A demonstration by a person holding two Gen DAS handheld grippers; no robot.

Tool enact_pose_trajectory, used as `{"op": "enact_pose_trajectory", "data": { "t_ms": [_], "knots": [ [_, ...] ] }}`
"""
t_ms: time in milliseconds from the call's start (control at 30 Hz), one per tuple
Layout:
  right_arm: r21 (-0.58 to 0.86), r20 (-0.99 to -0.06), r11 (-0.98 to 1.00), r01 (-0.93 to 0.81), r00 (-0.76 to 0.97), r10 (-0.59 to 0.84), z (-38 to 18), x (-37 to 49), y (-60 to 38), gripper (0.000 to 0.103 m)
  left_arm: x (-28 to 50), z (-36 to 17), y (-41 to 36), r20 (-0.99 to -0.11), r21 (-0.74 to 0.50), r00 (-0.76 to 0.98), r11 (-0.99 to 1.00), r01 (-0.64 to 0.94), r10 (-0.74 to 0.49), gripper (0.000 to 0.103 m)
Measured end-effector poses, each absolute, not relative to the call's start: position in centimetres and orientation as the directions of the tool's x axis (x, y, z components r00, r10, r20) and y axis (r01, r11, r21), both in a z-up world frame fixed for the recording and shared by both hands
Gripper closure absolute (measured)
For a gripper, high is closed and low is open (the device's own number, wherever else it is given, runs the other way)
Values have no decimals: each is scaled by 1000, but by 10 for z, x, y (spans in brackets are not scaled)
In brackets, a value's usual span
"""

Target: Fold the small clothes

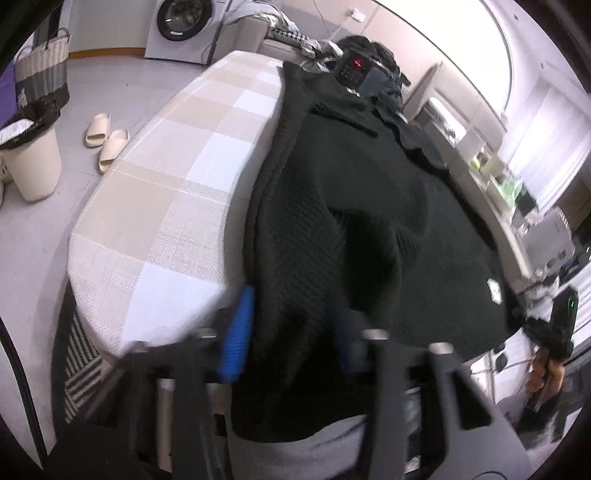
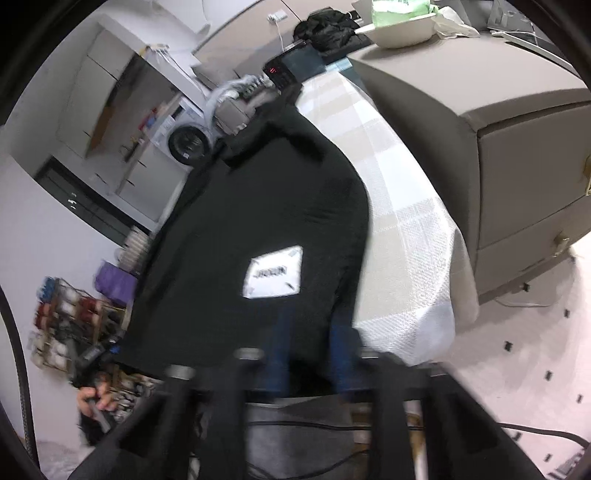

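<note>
Left gripper (image 1: 291,332), nearest in the left wrist view: its blue fingers (image 1: 236,332) straddle the near hem of the black garment (image 1: 351,229), cloth between them; whether the pads press on it cannot be told. Right gripper (image 2: 314,354), nearest in the right wrist view: jaws closed on the garment's near edge, just below a white label (image 2: 275,273) (lettering blurred). A hand (image 2: 98,400) grasps the other gripper's handle at lower left of that view. The garment lies spread along a checked beige-and-white tablecloth (image 1: 166,184), its near edge hanging over the table end. Beyond it, at the table's far end, a dark device with red digits (image 1: 356,66). Farther off: slippers (image 1: 107,142), a bin (image 1: 31,162), a washing machine (image 1: 183,22).
</note>
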State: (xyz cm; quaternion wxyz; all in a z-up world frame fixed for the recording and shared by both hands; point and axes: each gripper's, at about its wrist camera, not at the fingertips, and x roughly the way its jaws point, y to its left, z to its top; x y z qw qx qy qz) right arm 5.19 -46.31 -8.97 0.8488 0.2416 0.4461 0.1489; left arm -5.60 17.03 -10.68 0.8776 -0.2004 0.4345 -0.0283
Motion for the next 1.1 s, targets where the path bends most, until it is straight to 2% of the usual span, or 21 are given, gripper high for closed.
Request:
{"op": "enact_pose_trajectory", "data": {
  "t_ms": [133, 433, 467, 533, 600, 633, 767, 833, 867, 900, 967, 1000, 1033, 1100],
  "knots": [
    [544, -689, 839, -27, 555, 465, -90, 49, -469, 96, -62, -109, 173, -768, -352, 609, 925, -141, -199, 98],
    [507, -728, 861, -31, 520, 447, -86, 19, -491, 96, -95, -110, 174, -785, -385, 564, 915, -123, -255, 99],
    [498, -730, 866, -38, 520, 443, -85, 17, -491, 96, -98, -110, 177, -791, -384, 557, 914, -129, -253, 98],
    [502, -730, 864, -43, 515, 450, -84, 18, -492, 92, -100, -112, 181, -808, -384, 534, 909, -159, -248, 81],
    [510, -730, 859, -43, 506, 459, -85, 16, -494, 81, -104, -117, 188, -807, -416, 526, 890, -185, -268, 66],
    [511, -731, 858, -41, 504, 459, -87, 15, -496, 79, -107, -120, 191, -805, -429, 525, 883, -190, -279, 62],
    [537, -726, 843, -30, 493, 480, -94, 14, -500, 76, -109, -133, 194, -802, -472, 495, 862, -186, -333, 55],
    [553, -719, 833, -27, 490, 493, -95, 14, -500, 69, -110, -142, 193, -801, -492, 478, 852, -181, -361, 53],
    [569, -708, 822, -33, 489, 510, -96, 15, -500, 62, -107, -145, 190, -799, -498, 474, 848, -180, -369, 53],
    [579, -697, 814, -40, 493, 520, -95, 14, -501, 61, -107, -147, 188, -790, -519, 469, 838, -171, -394, 53],
    [602, -676, 797, -53, 497, 544, -96, 15, -500, 61, -108, -150, 185, -772, -548, 466, 824, -145, -432, 65],
    [607, -672, 793, -58, 497, 550, -96, 16, -499, 61, -110, -149, 182, -763, -554, 467, 824, -119, -446, 81],
    [608, -669, 792, -61, 497, 552, -96, 17, -499, 61, -112, -146, 179, -760, -543, 473, 835, -88, -445, 88],
    [611, -663, 788, -73, 497, 560, -95, 16, -496, 61, -116, -140, 176, -737, -557, 484, 830, -38, -472, 93]
  ]
}}
